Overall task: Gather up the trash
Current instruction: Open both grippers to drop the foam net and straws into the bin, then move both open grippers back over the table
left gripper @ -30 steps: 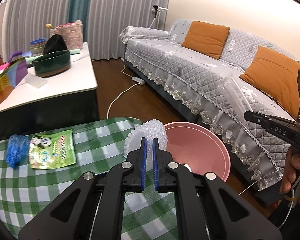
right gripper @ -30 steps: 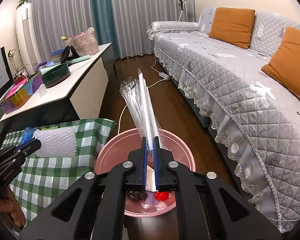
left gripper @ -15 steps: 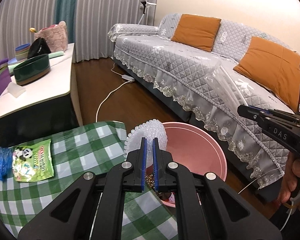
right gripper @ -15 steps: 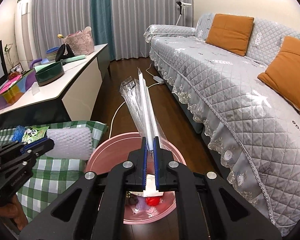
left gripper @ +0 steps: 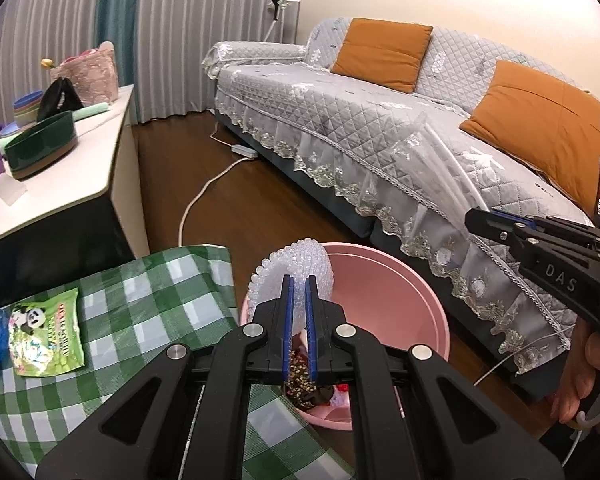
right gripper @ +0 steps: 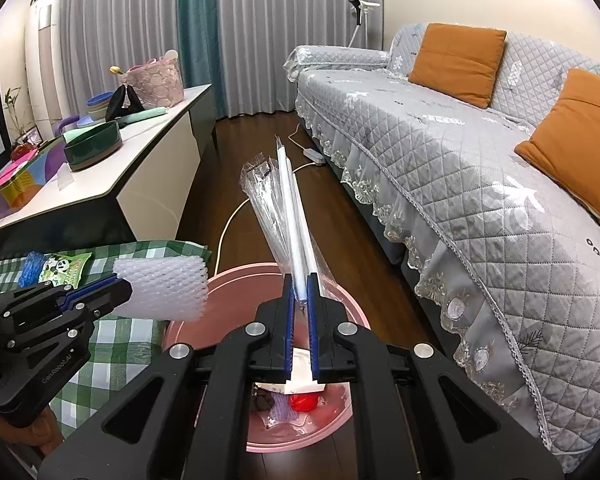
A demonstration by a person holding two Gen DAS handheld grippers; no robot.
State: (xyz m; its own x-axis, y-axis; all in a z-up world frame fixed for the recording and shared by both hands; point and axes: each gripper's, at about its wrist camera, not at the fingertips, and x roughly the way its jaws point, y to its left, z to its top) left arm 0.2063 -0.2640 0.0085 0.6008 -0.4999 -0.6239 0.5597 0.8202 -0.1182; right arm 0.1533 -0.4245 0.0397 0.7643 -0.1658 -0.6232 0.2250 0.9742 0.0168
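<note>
Floor: pink basin [right gripper: 224, 284] holds trash | left gripper [left gripper: 299, 284] pinching foam net [left gripper: 300, 264] | right gripper [right gripper: 300, 284] opening around plastic wrapper [right gripper: 288, 216]

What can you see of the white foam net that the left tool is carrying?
The foam net sleeve is white, soft-looking mesh of bubbly diamond cells, curled into a short open tube lying roughly level. The left tool pinches one end, shut on it. It hangs in the air over the near rim of the pink basin, beside the checked tablecloth; nothing else touches it.
</note>
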